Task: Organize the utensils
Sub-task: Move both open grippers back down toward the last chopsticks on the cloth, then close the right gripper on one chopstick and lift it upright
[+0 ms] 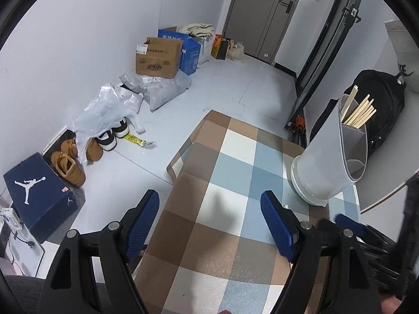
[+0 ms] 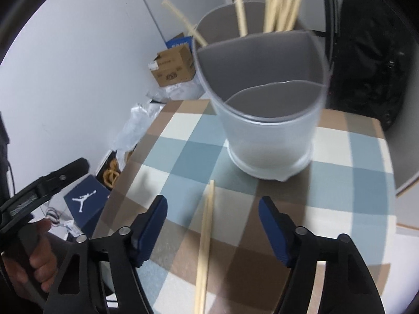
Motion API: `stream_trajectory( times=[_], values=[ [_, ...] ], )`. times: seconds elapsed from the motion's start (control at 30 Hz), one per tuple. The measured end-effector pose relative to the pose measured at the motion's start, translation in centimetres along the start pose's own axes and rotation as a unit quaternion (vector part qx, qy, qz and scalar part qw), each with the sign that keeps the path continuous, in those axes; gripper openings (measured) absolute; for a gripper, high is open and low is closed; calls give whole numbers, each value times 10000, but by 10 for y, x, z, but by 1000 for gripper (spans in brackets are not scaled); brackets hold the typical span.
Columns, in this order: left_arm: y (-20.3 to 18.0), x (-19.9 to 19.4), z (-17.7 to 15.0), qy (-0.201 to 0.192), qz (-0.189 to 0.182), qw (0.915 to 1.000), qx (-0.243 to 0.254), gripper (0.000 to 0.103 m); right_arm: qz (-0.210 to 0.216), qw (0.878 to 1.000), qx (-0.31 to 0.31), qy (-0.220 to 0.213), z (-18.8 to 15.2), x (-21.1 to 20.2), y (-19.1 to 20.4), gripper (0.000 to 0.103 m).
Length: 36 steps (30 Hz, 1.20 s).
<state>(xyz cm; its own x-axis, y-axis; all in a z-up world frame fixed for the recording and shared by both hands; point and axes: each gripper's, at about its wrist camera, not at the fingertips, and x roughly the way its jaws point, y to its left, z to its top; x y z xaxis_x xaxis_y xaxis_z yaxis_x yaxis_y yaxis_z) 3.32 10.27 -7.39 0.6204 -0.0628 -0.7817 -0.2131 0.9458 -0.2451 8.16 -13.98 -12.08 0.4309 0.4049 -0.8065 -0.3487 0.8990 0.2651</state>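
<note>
One chopstick lies on the checked cloth between the right gripper's parted pads, untouched; only that view shows it. The left gripper gapes wide, empty. Farther off, one holder keeps about seven chopsticks in its far compartment.

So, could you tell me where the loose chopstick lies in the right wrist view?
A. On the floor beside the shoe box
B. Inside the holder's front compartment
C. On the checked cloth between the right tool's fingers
C: the chopstick lies flat on the checked cloth, between the right tool's spread fingers, short of the holder.
</note>
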Motion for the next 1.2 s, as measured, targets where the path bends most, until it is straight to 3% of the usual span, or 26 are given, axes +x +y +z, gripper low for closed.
stream_trajectory(
  times=[0.13,0.7,0.83,1.2],
  values=[
    [9,6,2,241,-181,9995,-102,76,-56,9998,-40,189,3,22,9,50],
    [25,7,4,449,-261,9985,-199,76,-983,9917,-540,622,12,75,27,21],
    [25,7,5,441,-238,9986,-194,76,-1192,9884,-704,618,13,78,34,5],
    [22,11,3,473,-127,9988,-73,76,-1003,9939,-444,121,15,38,34,5]
  ],
)
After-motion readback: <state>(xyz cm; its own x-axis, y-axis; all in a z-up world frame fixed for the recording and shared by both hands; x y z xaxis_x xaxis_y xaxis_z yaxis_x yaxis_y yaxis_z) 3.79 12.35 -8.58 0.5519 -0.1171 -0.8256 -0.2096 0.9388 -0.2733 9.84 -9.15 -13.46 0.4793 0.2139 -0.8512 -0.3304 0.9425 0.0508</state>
